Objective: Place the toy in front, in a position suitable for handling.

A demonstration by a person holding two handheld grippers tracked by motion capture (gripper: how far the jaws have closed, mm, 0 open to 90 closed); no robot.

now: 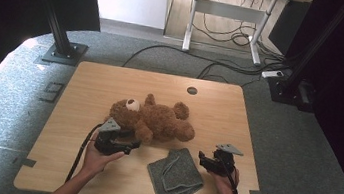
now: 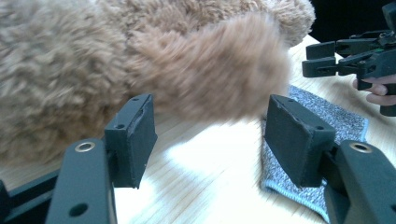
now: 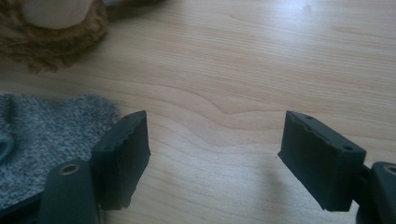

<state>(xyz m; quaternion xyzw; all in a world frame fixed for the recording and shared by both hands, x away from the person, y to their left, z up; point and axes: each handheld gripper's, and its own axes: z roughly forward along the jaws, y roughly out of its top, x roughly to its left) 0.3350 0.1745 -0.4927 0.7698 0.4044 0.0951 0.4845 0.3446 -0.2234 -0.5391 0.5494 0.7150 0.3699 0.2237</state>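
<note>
two forearms come in at the near edge of the pale wooden bench [image 1: 86,80], each hand carrying a black two-jaw tool. between them, at that near edge, lies a grey knitted cloth, folded and rumpled [image 1: 175,175], which serves as the landmark.

left of the cloth and a little farther from the person, the left tool [image 1: 136,145] lies roughly level, its tips pointing at the brown plush teddy bear [image 1: 154,118]. the bear lies on its back just beyond the cloth, head to the left, one white eye patch up, limbs spread. in the left gripper view the jaws stand wide apart, and their pads [image 2: 140,135] press on nothing. a blurred, fluffy brown limb of the bear [image 2: 219,79] hangs just ahead of the pads and slightly above the gap, with bare bench below it. the pads are not touching it as far as the view shows, so the left tool holds nothing. the cloth [image 2: 327,116] shows beyond its right-hand jaw.

right of the cloth, well apart from the bear, the right tool [image 1: 200,159] rests in the right hand with its tips turned toward the cloth's edge. in the right gripper view its jaws also stand wide open over bare wood, nothing between them. the cloth [image 3: 42,135] lies just beside the left-hand jaw, and a tuft of the bear [image 3: 51,42] sits at the far corner.
</note>
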